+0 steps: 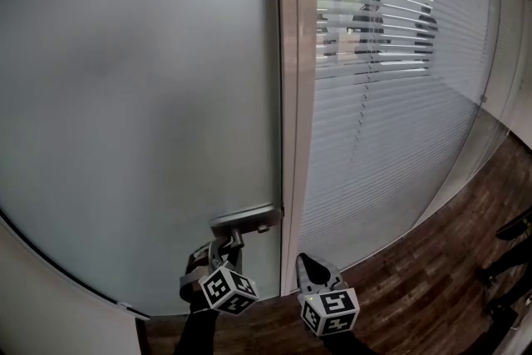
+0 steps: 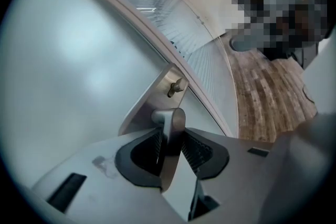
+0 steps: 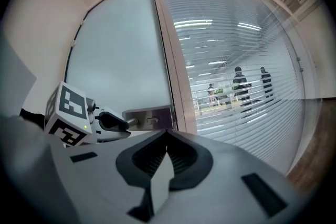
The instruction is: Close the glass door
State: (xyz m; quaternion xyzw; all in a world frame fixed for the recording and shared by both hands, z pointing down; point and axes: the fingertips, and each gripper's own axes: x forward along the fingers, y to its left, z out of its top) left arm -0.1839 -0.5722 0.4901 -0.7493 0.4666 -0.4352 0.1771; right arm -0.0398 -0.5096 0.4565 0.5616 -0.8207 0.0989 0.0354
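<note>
The frosted glass door (image 1: pixel 141 96) fills the left of the head view, its edge lying close beside the pale frame post (image 1: pixel 295 137). A steel lock plate (image 1: pixel 245 220) sits low on the door edge. My left gripper (image 1: pixel 226 245) is shut on the door's lever handle (image 2: pixel 170 126), which runs between its ribbed pads. Above the lever the plate (image 2: pixel 155 99) carries a small thumb turn (image 2: pixel 177 86). My right gripper (image 1: pixel 309 263) hangs shut and empty in front of the frame post. From its own view the right gripper (image 3: pixel 167 139) looks at the left gripper (image 3: pixel 118 122) by the plate (image 3: pixel 152 115).
Right of the post stands a glass partition with lowered blinds (image 1: pixel 391 120), with people (image 1: pixel 370 21) behind it. Dark wood floor (image 1: pixel 449 262) runs along its foot. A pale wall (image 1: pixel 50 303) borders the door on the left. Dark chair legs (image 1: pixel 507 262) show at the right edge.
</note>
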